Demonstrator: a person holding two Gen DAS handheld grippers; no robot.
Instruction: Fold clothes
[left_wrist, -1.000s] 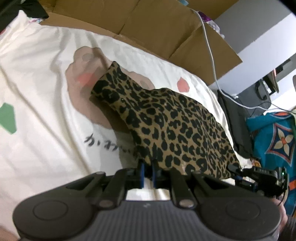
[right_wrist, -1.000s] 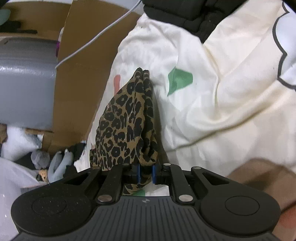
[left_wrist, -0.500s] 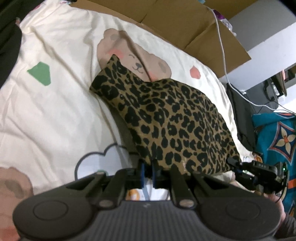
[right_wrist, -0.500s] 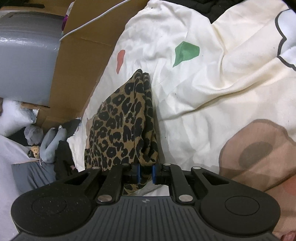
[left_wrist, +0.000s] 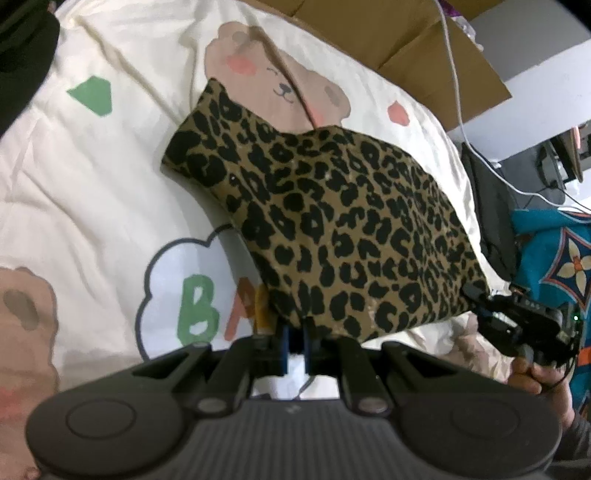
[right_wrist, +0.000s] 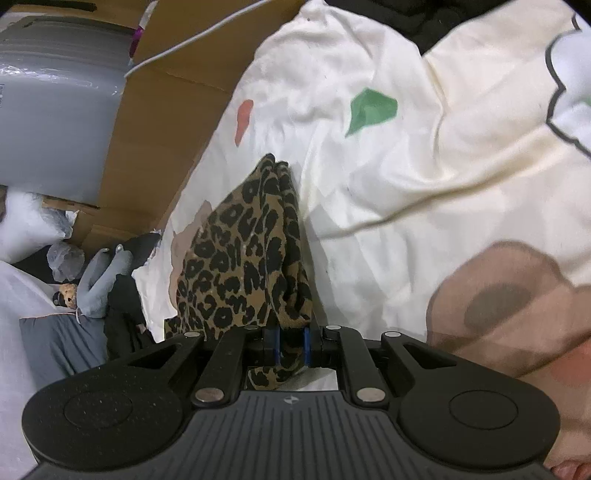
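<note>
Leopard-print garment (left_wrist: 332, 229) stretched above the cream bedsheet (left_wrist: 92, 192), far corner toward the bear print (left_wrist: 280, 88), near corners held up at the sheet's near edge; underside and fold layers hidden. Left gripper (left_wrist: 295, 341) pinched narrow on the near-left corner, fabric edge barely visible between blue pads (left_wrist: 283, 345). Right gripper (right_wrist: 290, 347) clamped on a bunched corner, cloth spilling below its fingers; seen small in the left view (left_wrist: 517, 314), fingertips lost behind the cloth. Cloud print with letters (left_wrist: 192, 295) partly covered by garment. Beyond the sheet's far edge: cardboard (left_wrist: 424, 40), white cable (left_wrist: 458, 92). Black clothing (left_wrist: 22, 48) cut off at the sheet's left corner. Blurred grey plush (right_wrist: 99, 273) off the sheet's edge
</note>
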